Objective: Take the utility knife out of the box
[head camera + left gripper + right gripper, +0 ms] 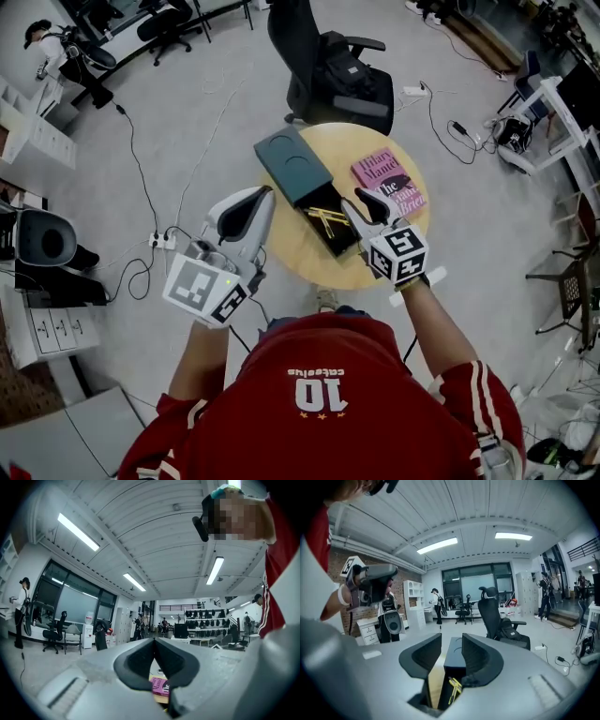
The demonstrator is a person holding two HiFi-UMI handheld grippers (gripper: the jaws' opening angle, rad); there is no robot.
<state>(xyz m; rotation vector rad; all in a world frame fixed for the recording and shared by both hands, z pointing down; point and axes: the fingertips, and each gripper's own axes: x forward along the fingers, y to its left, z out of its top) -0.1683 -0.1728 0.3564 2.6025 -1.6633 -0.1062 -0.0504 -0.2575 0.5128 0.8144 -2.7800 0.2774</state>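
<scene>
On the round wooden table lies a dark box, its tray open, and a yellow utility knife rests inside. The dark lid lies beside the tray on its far left. My right gripper hovers over the tray's right edge, open and empty. Its own view shows the box and the knife in the gap between its jaws. My left gripper hangs at the table's left edge, shut on nothing. In the left gripper view its jaws touch.
A pink book lies on the table to the right of the box, also seen as a pink book under the left jaws. Behind the table stands a black office chair. A power strip and cables lie on the floor at left.
</scene>
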